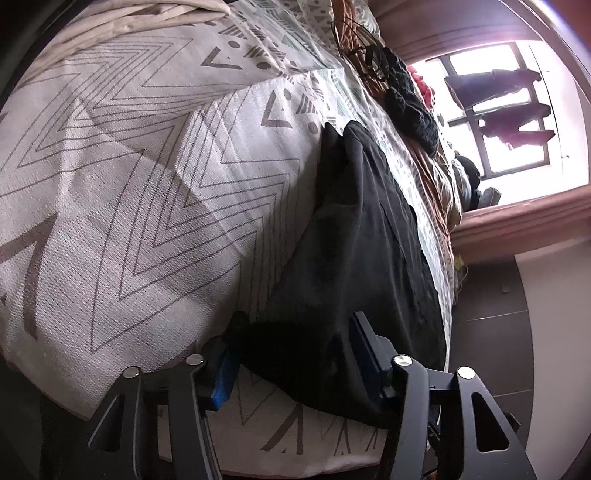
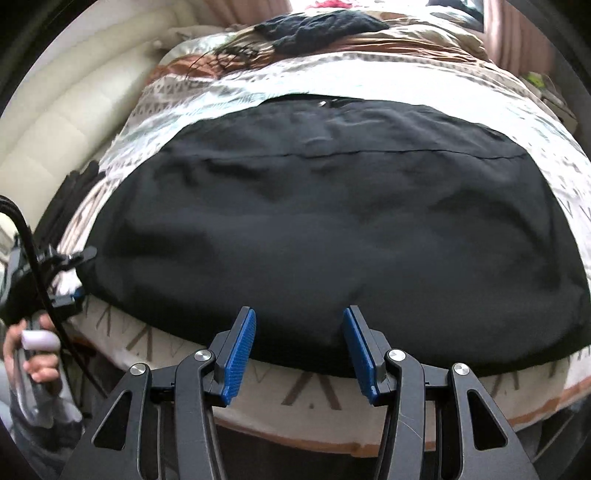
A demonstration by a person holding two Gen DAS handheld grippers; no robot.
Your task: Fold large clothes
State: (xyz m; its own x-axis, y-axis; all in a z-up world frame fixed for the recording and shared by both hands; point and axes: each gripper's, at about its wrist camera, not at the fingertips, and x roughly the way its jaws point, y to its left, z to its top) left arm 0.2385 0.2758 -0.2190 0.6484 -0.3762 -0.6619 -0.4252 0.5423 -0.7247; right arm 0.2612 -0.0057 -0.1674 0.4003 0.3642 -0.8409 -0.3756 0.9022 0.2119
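Patterned bedding [image 2: 369, 88] with grey zigzags covers the bed where I am working, and a bright window [image 1: 491, 110] with clothes hanging in it sits beyond the far side. On it the black garment [image 2: 314, 221] lies spread flat, its near hem along the bed's edge. My left tongs [image 1: 295, 354] stand at one corner of that garment with a bunch of the dark cloth between the blue pads [image 1: 223, 376]; whether they actually pinch it I cannot tell. My right tongs [image 2: 299, 350] hover released over the near hem, with blue pads apart and nothing gripped. Further off, a dark knit piece [image 2: 317, 26] rests on crumpled bedding.
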